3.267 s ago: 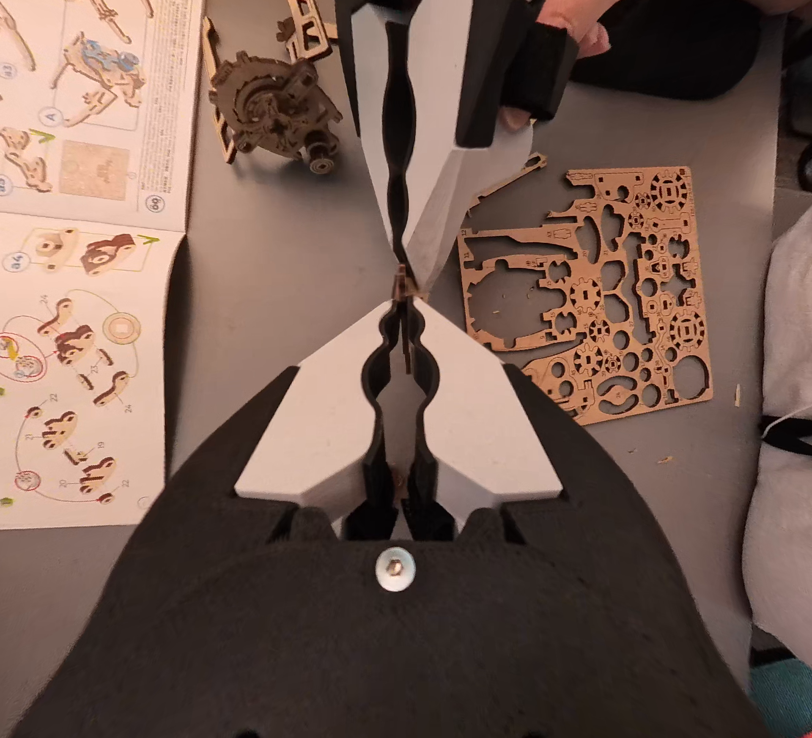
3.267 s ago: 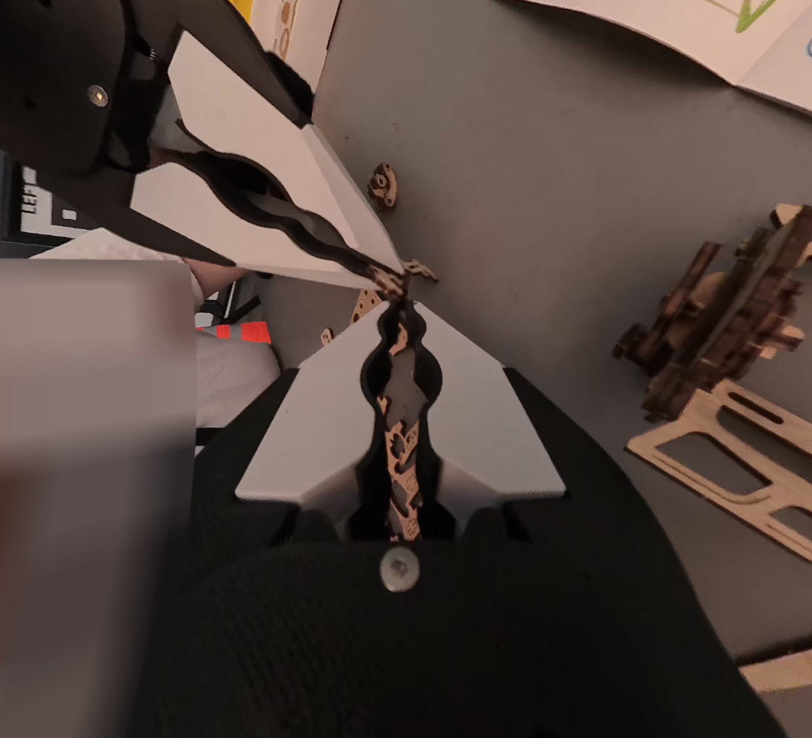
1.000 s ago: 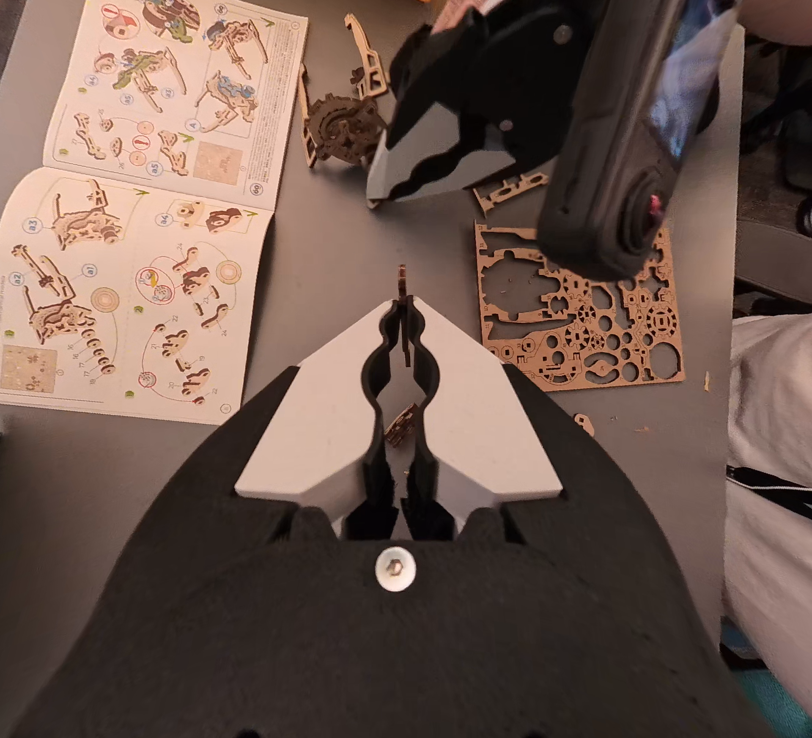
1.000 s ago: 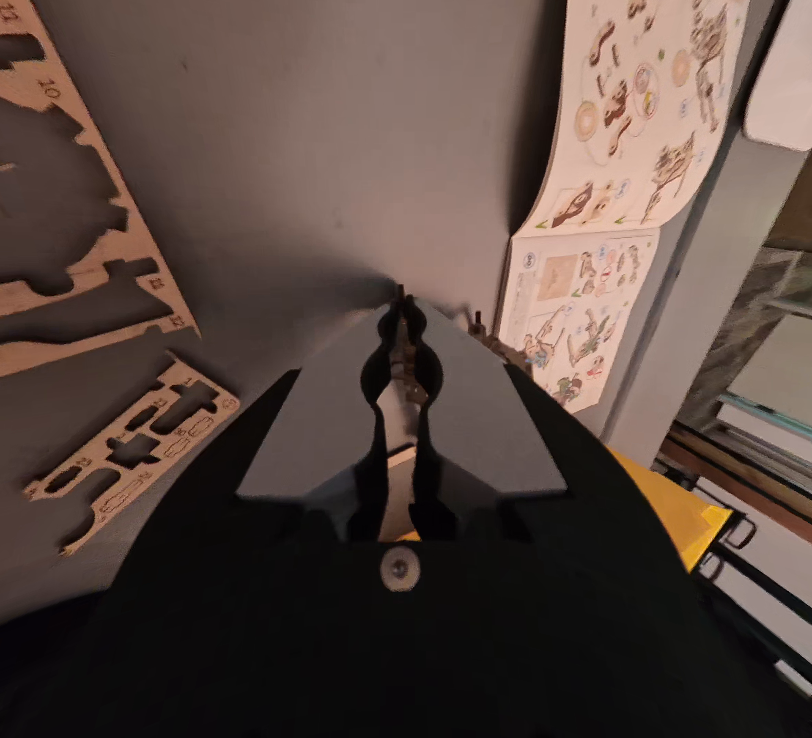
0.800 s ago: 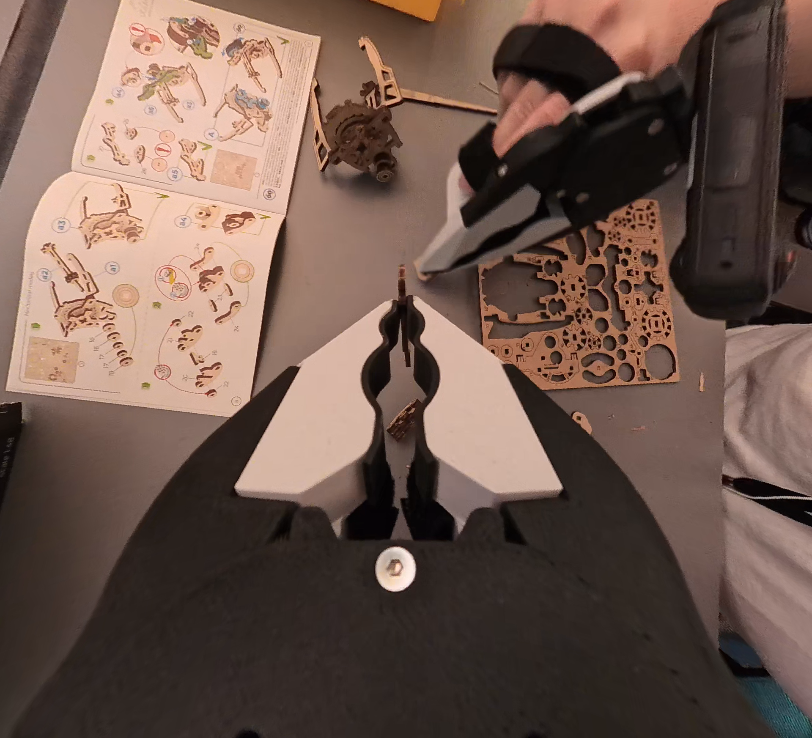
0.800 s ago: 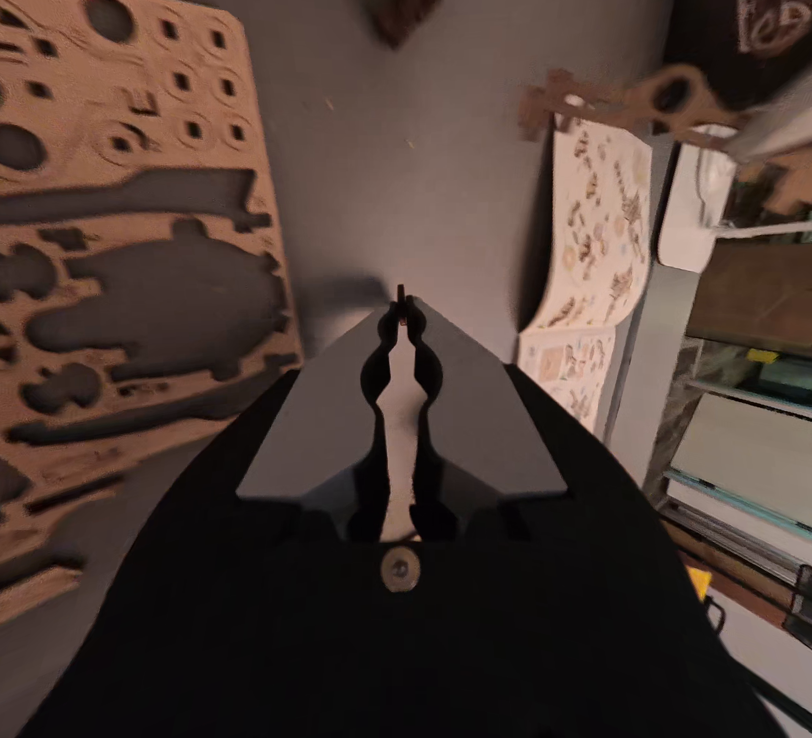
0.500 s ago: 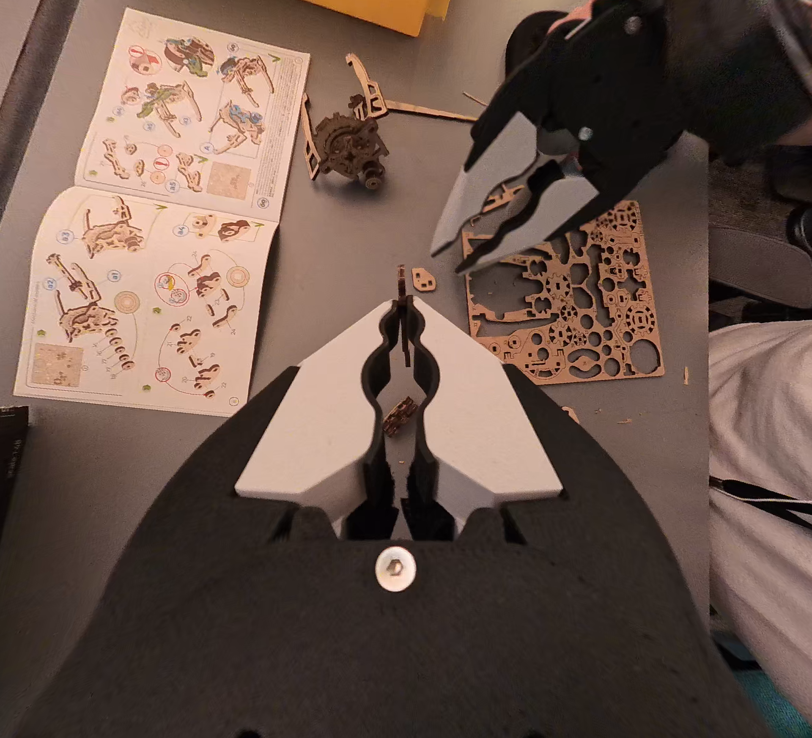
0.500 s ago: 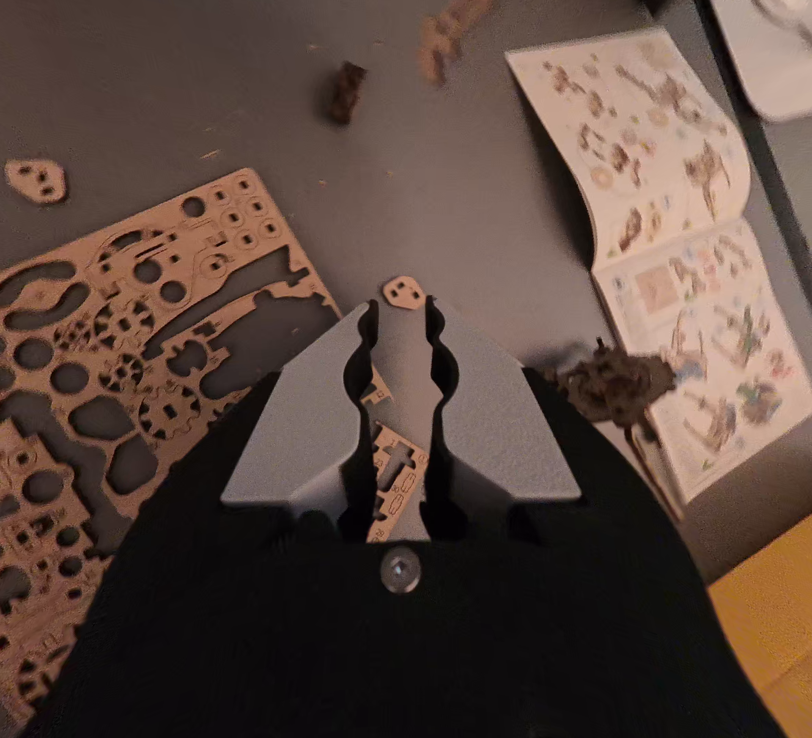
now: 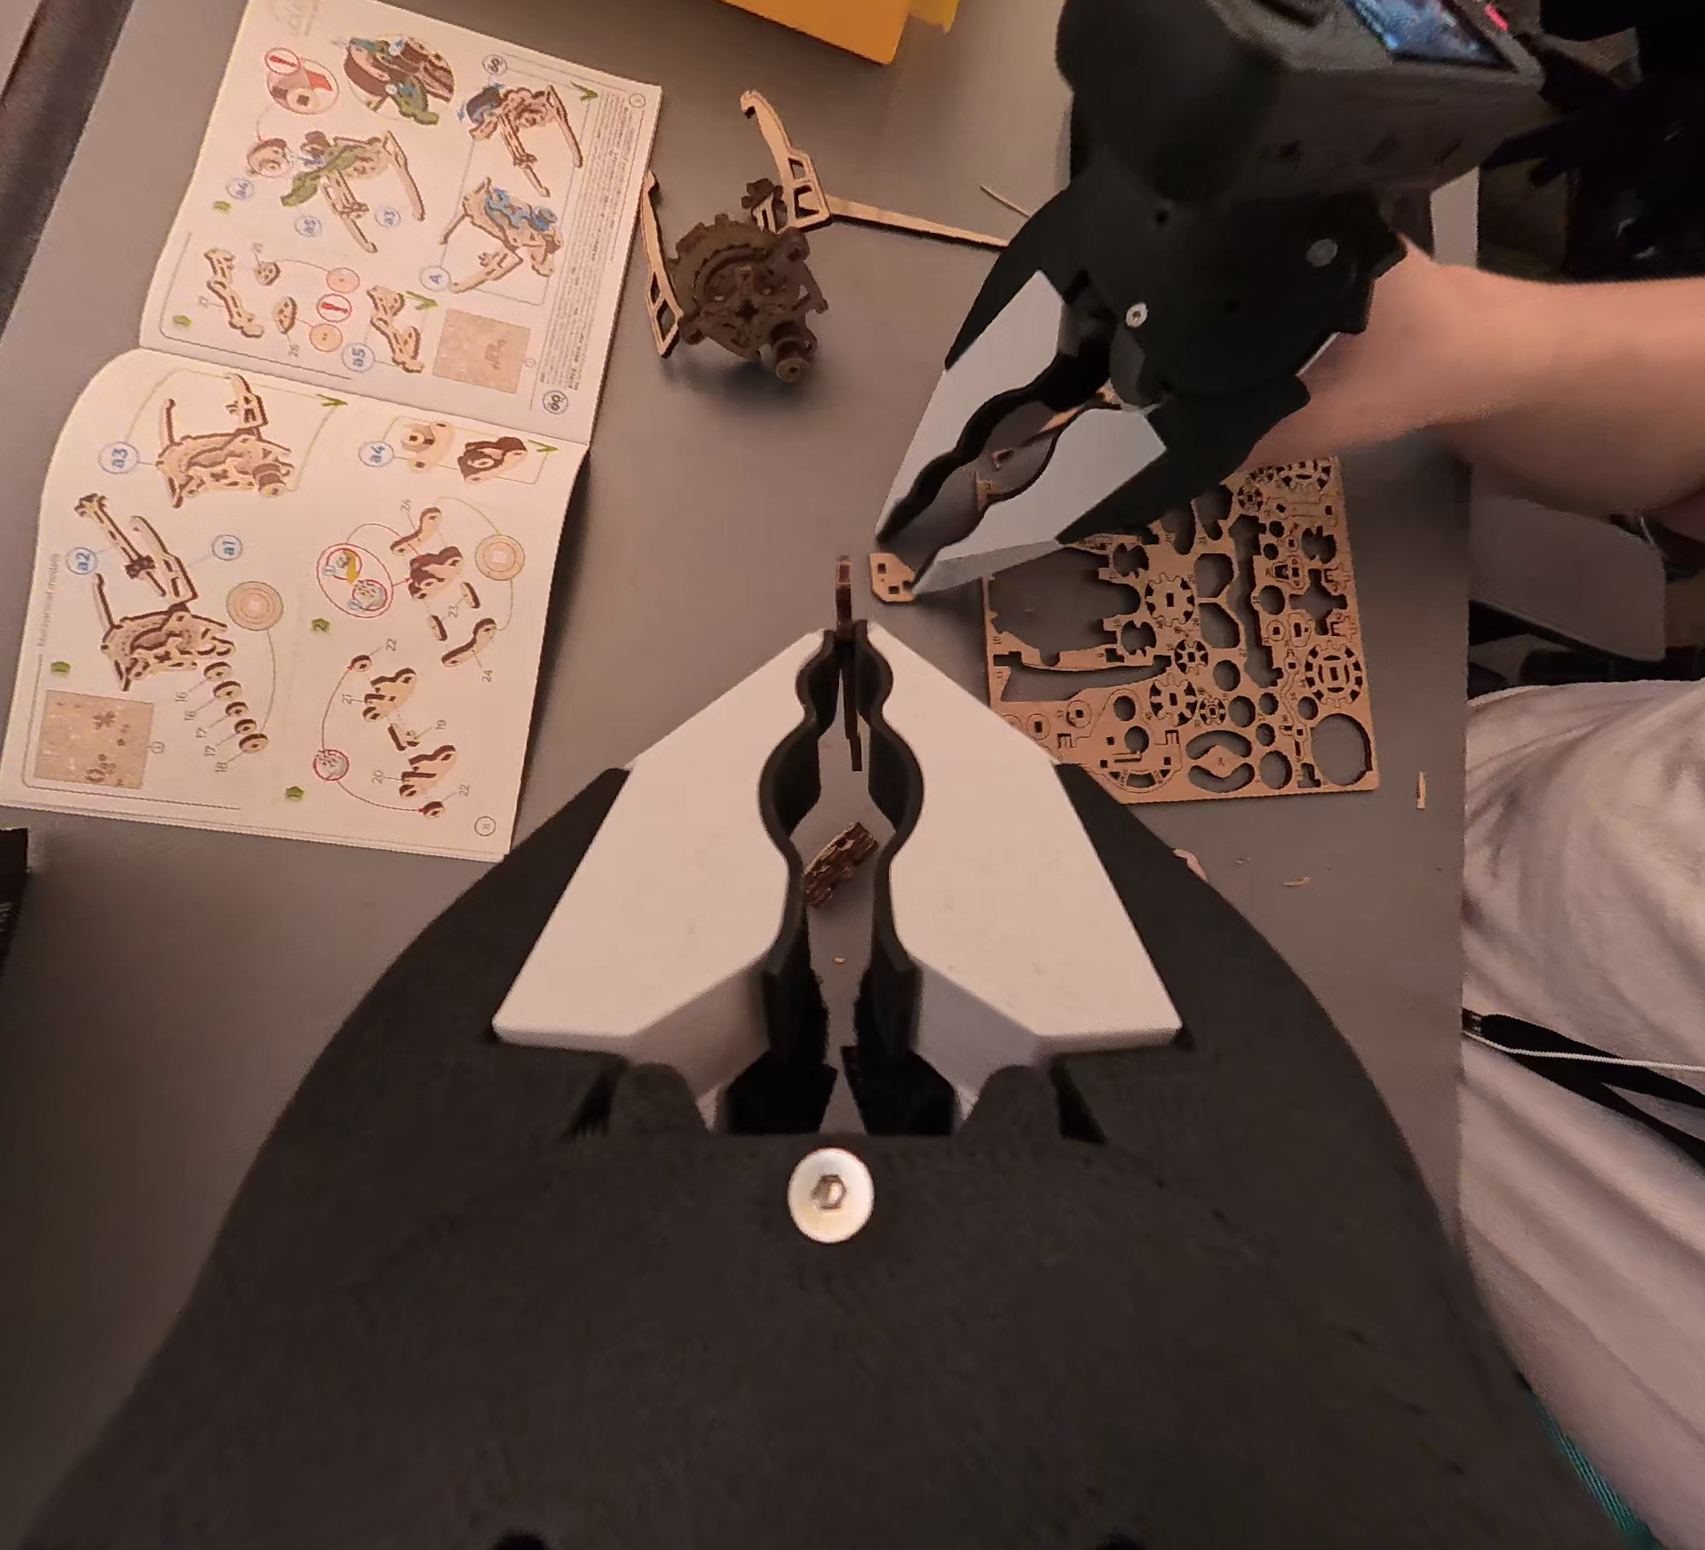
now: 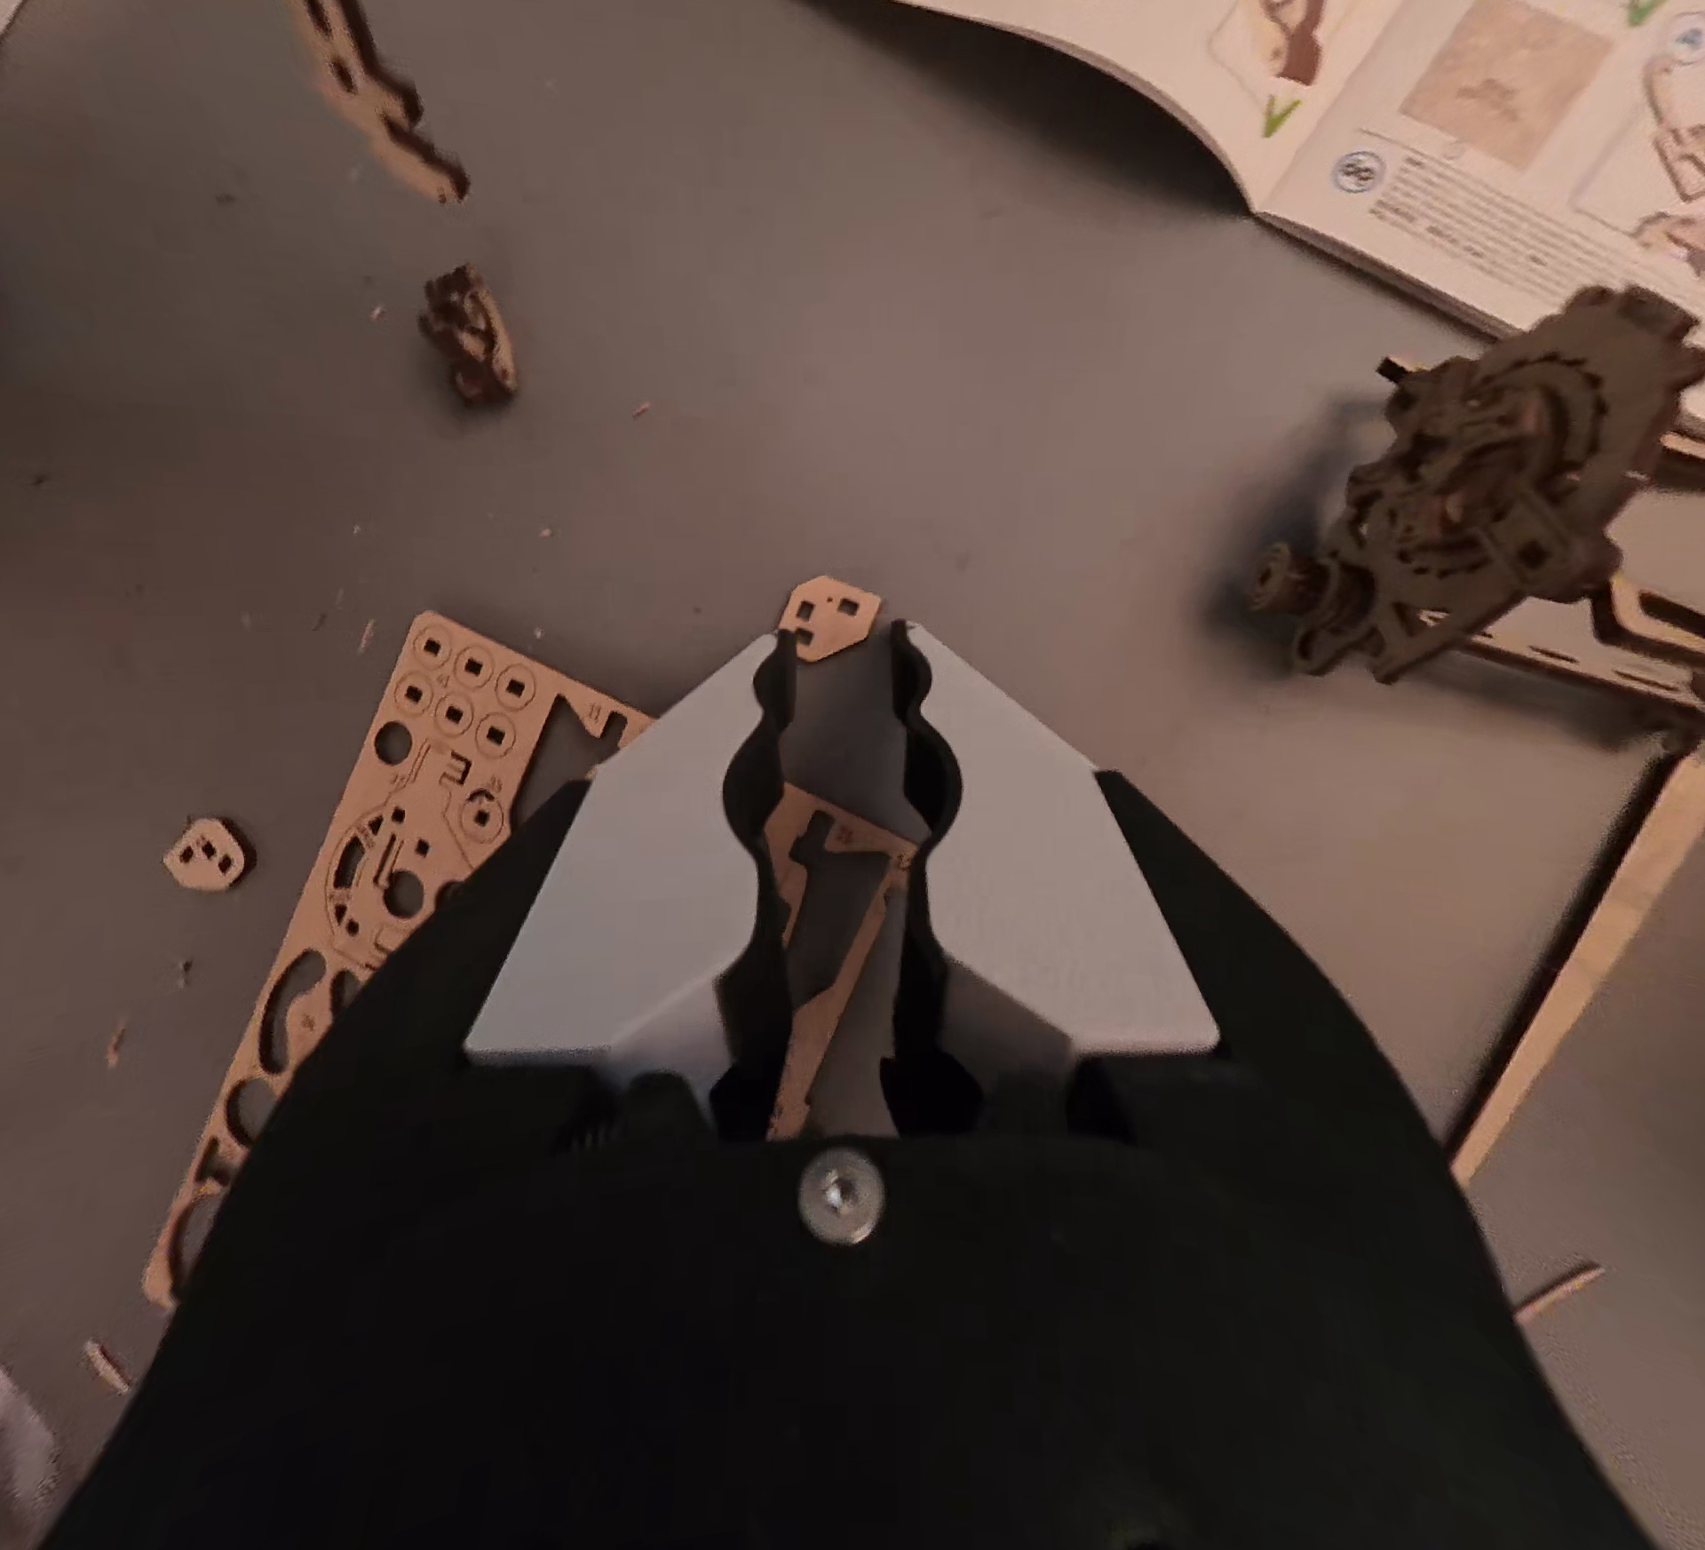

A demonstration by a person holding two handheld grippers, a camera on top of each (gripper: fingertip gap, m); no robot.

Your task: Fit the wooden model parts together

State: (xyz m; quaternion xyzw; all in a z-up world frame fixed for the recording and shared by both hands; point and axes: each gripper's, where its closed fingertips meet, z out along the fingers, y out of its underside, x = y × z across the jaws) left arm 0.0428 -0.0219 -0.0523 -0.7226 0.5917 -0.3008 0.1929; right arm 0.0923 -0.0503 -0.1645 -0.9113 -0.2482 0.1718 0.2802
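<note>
Just beyond the tips of the right claw (image 10: 838, 629), flat on the grey surface (image 10: 830, 306), lies a small pale wooden plate (image 10: 830, 615) with little square holes. The claw's jaws are spread, with nothing between them, and its near edge sits in the gap. Seen from the left wrist, the same plate (image 9: 891, 578) lies just left of the right claw (image 9: 909, 555), whose lower tip touches or nearly touches it. The plate is close to as wide as it is long, so no long axis is clear. The right claw is plainly the nearer one, and judging by this the coming move is a short push forward and a close.

The left claw (image 9: 844, 629) is pressed together on a thin dark wooden piece (image 9: 843, 583), held on edge with its end poking out past the tips toward the far side. The plate lies just right of that end.

The left wrist view shows the whole layout: the open instruction booklet (image 9: 323, 398) to the left, the dark half-built gear model (image 9: 738, 287) at the far side, the punched-out wooden sheet (image 9: 1190, 657) to the right. The right wrist view alone shows another small plate (image 10: 210, 852) and a dark chunk (image 10: 470, 343) lying loose to its left, but not what the left claw holds.
</note>
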